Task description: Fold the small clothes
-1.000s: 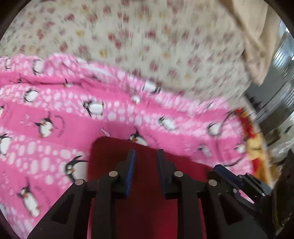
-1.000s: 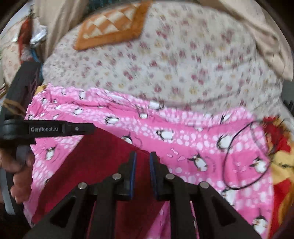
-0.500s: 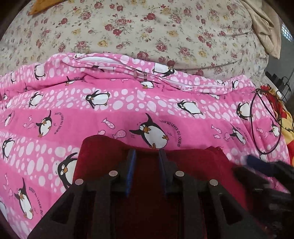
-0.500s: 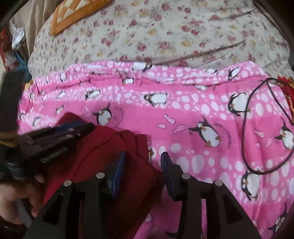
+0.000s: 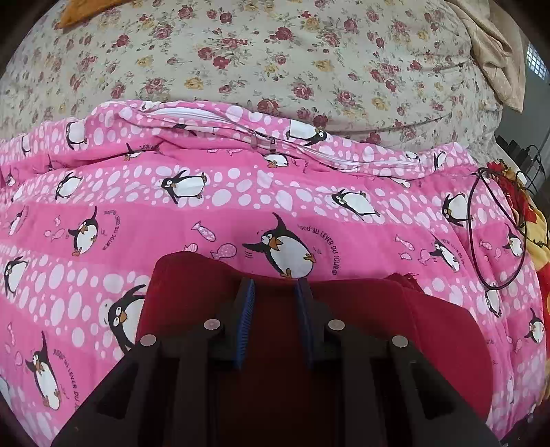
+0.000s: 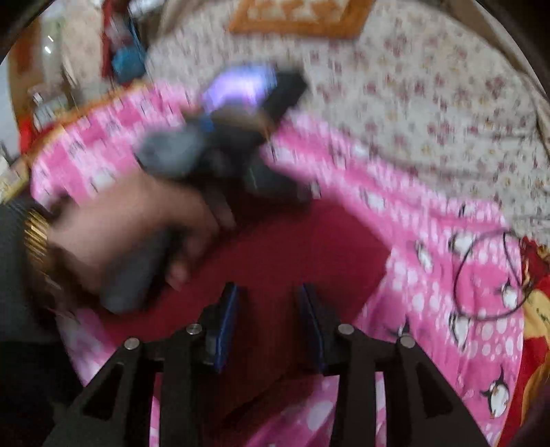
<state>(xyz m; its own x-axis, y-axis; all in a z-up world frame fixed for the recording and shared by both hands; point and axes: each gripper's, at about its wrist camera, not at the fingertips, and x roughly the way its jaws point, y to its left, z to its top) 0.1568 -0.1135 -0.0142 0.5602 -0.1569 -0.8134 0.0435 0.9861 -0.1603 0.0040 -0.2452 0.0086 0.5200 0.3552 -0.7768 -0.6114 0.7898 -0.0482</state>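
Observation:
A dark red garment lies on a pink penguin blanket, its far edge folded and level with my left fingertips. My left gripper is nearly closed, and red cloth fills the narrow gap between its blue pads. In the blurred right wrist view a person's hand holds that left gripper, whose tips rest on the red garment. My right gripper hovers open over the garment's near part, with nothing pinched between its pads.
The floral sheet rises behind the blanket. A black cable loop lies on the blanket's right side, beside a red and yellow blanket. An orange cushion sits at the back. A beige cloth hangs at the top right.
The right gripper opened, let go of the red garment and swung away, so the hand with the left gripper now fills its view. The left gripper sank a little, then kept still.

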